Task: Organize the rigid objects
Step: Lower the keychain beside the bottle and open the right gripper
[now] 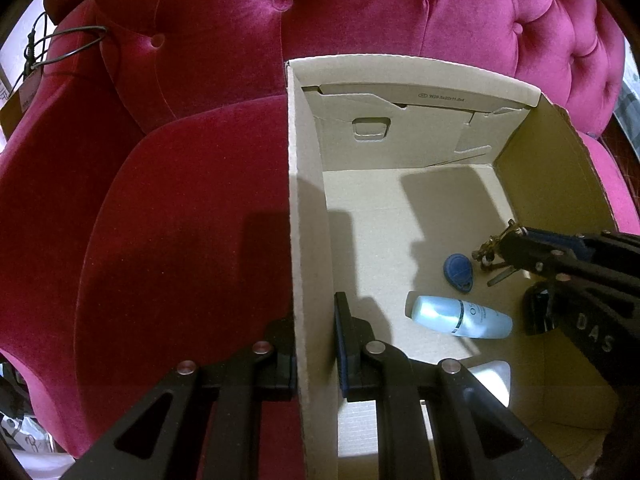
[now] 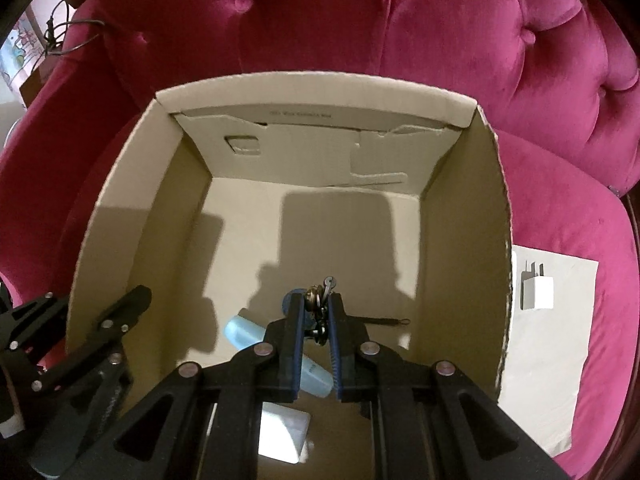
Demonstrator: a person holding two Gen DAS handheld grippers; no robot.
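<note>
Metal keys (image 2: 318,306) hang inside corrugated cardboard box (image 2: 460,240).

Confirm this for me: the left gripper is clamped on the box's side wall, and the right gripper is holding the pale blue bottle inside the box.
Wrong on the bottle. The right gripper is shut on the bunch of keys; the pale blue bottle lies loose on the box floor, as the right wrist view shows. The left gripper does clamp the cardboard box wall.

a crimson tufted velvet sofa (image 2: 520,60) is seen carrying an open cardboard box (image 2: 460,240) on its seat cushion, with a pale sheet (image 2: 560,360) laid just beside the box and a white charger plug (image 2: 536,292) resting on that sheet.
</note>
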